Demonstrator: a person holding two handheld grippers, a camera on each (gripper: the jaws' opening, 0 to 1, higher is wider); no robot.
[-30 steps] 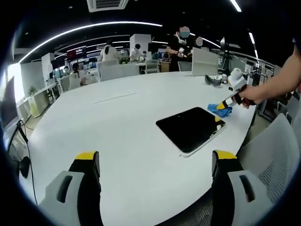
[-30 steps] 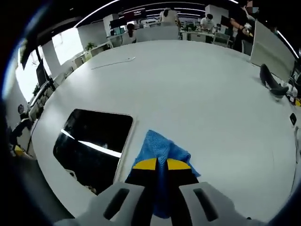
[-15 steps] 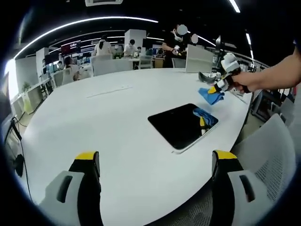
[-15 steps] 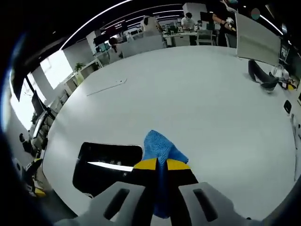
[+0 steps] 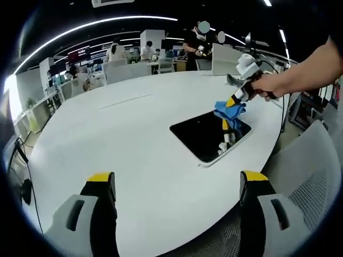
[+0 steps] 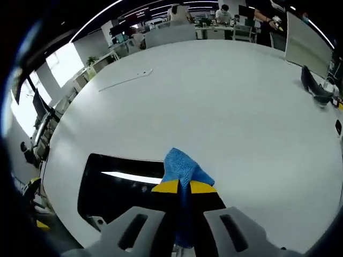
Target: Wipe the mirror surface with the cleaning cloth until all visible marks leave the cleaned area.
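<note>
Two grippers differ: the right gripper (image 6: 179,187), clamped on the cloth (image 6: 182,167), hangs just above the mirror's (image 5: 206,134) near edge on the table (image 5: 123,139), while the left gripper (image 5: 177,184) gapes wide, well apart.

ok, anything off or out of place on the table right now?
Nothing stands out. The mirror lies flat near the white table's edge, no visible cracks or spills. The right gripper holds the blue cloth bunched over the mirror's far corner. The left gripper hangs open over the table.

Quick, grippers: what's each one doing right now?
Left gripper: open, holding nothing.
Right gripper: shut on the blue cloth, over the mirror.
</note>
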